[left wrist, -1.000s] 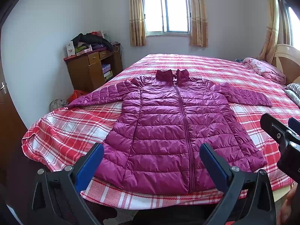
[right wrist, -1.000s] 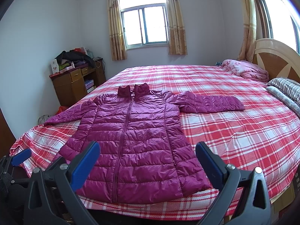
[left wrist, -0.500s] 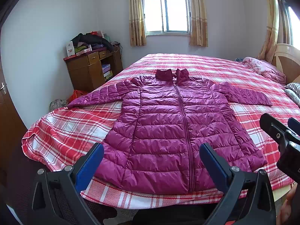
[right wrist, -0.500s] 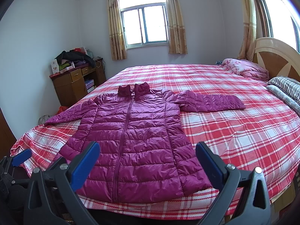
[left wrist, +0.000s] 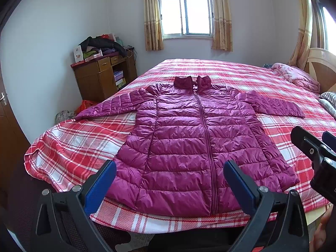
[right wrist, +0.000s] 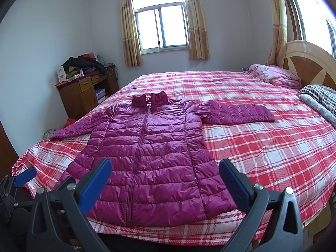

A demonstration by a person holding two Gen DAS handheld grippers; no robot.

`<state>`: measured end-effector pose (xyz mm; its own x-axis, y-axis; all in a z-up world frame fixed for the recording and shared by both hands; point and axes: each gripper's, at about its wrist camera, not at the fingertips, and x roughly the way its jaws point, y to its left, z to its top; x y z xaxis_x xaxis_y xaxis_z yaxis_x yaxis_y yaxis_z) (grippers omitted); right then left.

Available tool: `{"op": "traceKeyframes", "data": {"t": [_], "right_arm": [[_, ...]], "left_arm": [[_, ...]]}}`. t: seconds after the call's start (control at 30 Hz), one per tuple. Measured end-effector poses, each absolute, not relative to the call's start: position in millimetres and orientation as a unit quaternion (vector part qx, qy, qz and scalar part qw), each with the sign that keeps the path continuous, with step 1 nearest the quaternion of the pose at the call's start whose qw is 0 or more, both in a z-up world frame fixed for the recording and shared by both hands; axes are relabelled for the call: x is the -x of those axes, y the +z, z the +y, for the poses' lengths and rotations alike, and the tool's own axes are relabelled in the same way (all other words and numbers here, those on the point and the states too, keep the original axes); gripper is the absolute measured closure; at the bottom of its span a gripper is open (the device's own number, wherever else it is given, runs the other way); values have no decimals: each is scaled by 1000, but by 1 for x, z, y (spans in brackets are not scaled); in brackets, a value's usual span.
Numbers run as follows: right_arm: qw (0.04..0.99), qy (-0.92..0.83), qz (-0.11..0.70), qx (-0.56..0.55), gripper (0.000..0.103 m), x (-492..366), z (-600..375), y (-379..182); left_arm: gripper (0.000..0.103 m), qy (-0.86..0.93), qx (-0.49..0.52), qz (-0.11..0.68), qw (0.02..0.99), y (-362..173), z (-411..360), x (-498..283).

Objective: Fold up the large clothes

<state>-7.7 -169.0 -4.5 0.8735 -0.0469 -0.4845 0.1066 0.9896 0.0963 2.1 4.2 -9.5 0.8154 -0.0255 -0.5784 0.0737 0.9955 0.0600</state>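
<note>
Glossy quilted jacket [left wrist: 189,147] on matt woven plaid bedsheet [left wrist: 79,142]; wooden cabinet [left wrist: 98,79].

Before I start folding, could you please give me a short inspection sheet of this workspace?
Surface: bed with red plaid sheet, mostly bare.
Job's things: purple puffer jacket lying flat, zipped, front up, both sleeves spread out.
Clutter: pink blanket and pillows by the headboard.
Grippers: left gripper and right gripper open, empty, near the hem.
Cables: a thin wire on the cabinet; nothing seen on the bed.
Surroundings: cabinet piled with clothes, curtained window.
</note>
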Motion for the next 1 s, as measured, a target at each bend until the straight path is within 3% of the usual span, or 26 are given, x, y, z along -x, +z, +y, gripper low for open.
{"op": "traceKeyframes", "data": {"t": [0.63, 1.0], "right_arm": [[958, -36, 273, -78, 0, 2, -171, -16], [928, -50, 331, -166, 0, -52, -246, -53]], "left_arm": [[1, -31, -44, 332, 942, -23, 0, -16], [1, -62, -55, 317, 945, -39, -13, -87]]}}
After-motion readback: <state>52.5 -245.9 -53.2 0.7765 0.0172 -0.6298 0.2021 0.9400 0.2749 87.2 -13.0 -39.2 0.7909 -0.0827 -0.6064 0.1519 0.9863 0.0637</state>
